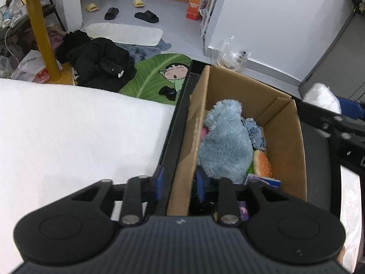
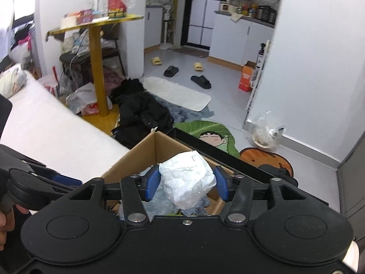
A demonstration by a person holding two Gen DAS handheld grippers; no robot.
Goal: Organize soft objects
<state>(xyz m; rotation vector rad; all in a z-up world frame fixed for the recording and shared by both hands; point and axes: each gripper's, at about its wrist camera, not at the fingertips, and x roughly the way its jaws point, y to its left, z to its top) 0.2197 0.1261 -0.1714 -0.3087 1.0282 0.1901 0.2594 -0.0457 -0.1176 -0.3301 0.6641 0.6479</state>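
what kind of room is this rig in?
Most likely a small lived-in studio flat. A white bed sits beside the cardboard box, slippers and a pile of dark clothes lie on the floor, and a kitchen counter crowded with jars stands at the back.

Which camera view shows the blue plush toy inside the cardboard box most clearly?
The left wrist view: the blue plush toy lies fully visible inside the cardboard box. In the right wrist view, the white bundle between the jaws of the right gripper covers it; only blue fuzz shows.
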